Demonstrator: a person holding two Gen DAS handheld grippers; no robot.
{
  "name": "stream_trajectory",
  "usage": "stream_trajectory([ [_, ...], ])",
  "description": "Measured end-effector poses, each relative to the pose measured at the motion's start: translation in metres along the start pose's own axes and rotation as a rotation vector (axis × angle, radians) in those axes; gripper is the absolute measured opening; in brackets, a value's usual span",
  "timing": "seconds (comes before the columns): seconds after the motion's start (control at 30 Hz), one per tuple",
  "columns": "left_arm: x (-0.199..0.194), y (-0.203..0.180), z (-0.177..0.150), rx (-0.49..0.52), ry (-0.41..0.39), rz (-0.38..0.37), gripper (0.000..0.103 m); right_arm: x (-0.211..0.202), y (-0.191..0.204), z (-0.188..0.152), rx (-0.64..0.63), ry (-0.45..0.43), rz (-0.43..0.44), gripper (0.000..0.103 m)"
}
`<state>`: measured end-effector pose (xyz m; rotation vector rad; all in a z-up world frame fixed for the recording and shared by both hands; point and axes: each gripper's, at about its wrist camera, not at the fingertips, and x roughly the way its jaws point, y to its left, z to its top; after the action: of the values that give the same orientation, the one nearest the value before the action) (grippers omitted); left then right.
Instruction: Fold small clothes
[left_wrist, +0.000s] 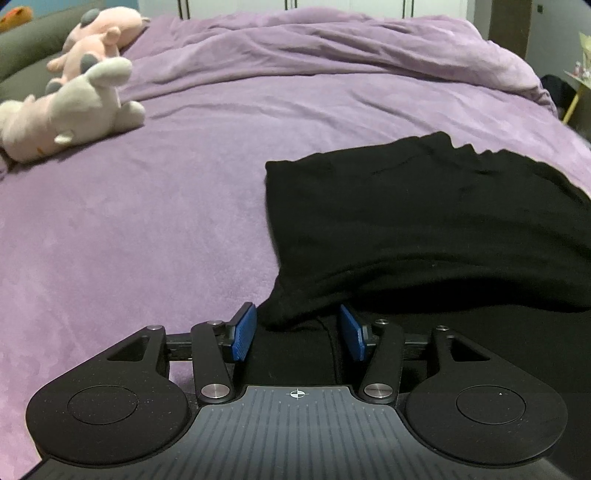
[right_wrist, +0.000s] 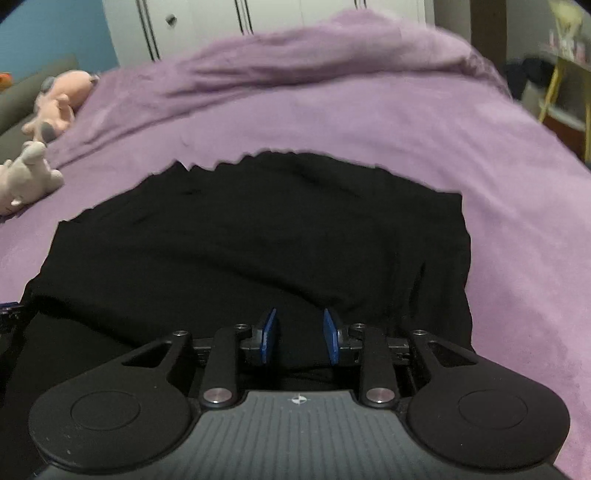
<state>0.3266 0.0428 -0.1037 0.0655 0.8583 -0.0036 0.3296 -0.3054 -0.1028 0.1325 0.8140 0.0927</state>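
Left wrist view: left gripper is sitting with its pads wide apart, straddling the near left corner of the black garment, which is lying on the purple blanket ahead and to its right; nothing clamped, likely lining up a corner grab, plush toys well off far-left. Right wrist view: right gripper is also gaping, narrower, over the garment's near edge, cloth between the pads but apparently ungripped.

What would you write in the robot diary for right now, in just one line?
step: folding | left tool: open, astride near fold of soft black cloth garment | right tool: open, over garment | surface: fuzzy purple blanket
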Motion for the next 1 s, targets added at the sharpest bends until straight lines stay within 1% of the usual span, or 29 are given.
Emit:
stream_trajectory([
  [0.1,-0.001,-0.001,0.000,0.020,0.006,0.006,0.055,-0.008,-0.001,0.003,-0.027,0.037,-0.008,0.027],
  [0.17,-0.004,0.000,0.000,0.022,0.015,0.011,0.056,-0.020,0.002,0.006,-0.046,0.061,-0.034,0.027],
  [0.23,-0.010,0.003,-0.001,0.015,0.023,0.012,0.055,-0.036,0.005,0.003,-0.056,0.064,-0.058,0.027],
  [0.27,-0.015,0.005,-0.003,0.010,0.024,0.008,0.055,-0.046,0.005,-0.001,-0.049,0.056,-0.053,0.027],
  [0.37,-0.038,0.012,-0.015,0.003,0.022,-0.034,0.055,-0.091,0.000,-0.035,-0.041,0.043,-0.018,0.028],
  [0.43,-0.060,0.018,-0.032,0.025,0.005,-0.070,0.055,-0.121,-0.004,-0.063,-0.062,0.048,-0.032,0.030],
  [0.5,-0.085,0.024,-0.053,0.057,-0.004,-0.081,0.056,-0.154,-0.013,-0.096,-0.053,0.075,-0.047,0.033],
  [0.57,-0.111,0.034,-0.080,0.075,0.002,-0.092,0.060,-0.184,-0.027,-0.126,-0.018,0.119,-0.066,0.038],
  [0.63,-0.131,0.045,-0.106,0.070,0.025,-0.089,0.064,-0.211,-0.041,-0.151,0.032,0.148,-0.100,0.041],
  [0.67,-0.139,0.051,-0.116,0.065,0.041,-0.085,0.064,-0.221,-0.047,-0.159,0.060,0.156,-0.102,0.044],
  [0.7,-0.146,0.057,-0.128,0.052,0.052,-0.080,0.065,-0.229,-0.054,-0.167,0.104,0.155,-0.087,0.046],
  [0.73,-0.152,0.062,-0.138,0.029,0.063,-0.083,0.066,-0.232,-0.059,-0.172,0.148,0.154,-0.057,0.053],
  [0.77,-0.155,0.067,-0.146,0.002,0.078,-0.102,0.066,-0.232,-0.065,-0.178,0.212,0.158,-0.006,0.057],
  [0.8,-0.158,0.072,-0.155,-0.036,0.100,-0.128,0.066,-0.230,-0.070,-0.181,0.275,0.165,0.049,0.057],
  [0.83,-0.159,0.075,-0.162,-0.081,0.123,-0.150,0.066,-0.226,-0.075,-0.186,0.355,0.174,0.130,0.057],
  [0.9,-0.160,0.079,-0.171,-0.149,0.148,-0.204,0.066,-0.217,-0.076,-0.193,0.442,0.186,0.236,0.057],
  [0.93,-0.159,0.080,-0.176,-0.173,0.155,-0.244,0.066,-0.212,-0.071,-0.195,0.441,0.193,0.252,0.057],
  [1.0,-0.157,0.080,-0.182,-0.200,0.162,-0.257,0.065,-0.208,-0.061,-0.197,0.409,0.203,0.243,0.058],
])
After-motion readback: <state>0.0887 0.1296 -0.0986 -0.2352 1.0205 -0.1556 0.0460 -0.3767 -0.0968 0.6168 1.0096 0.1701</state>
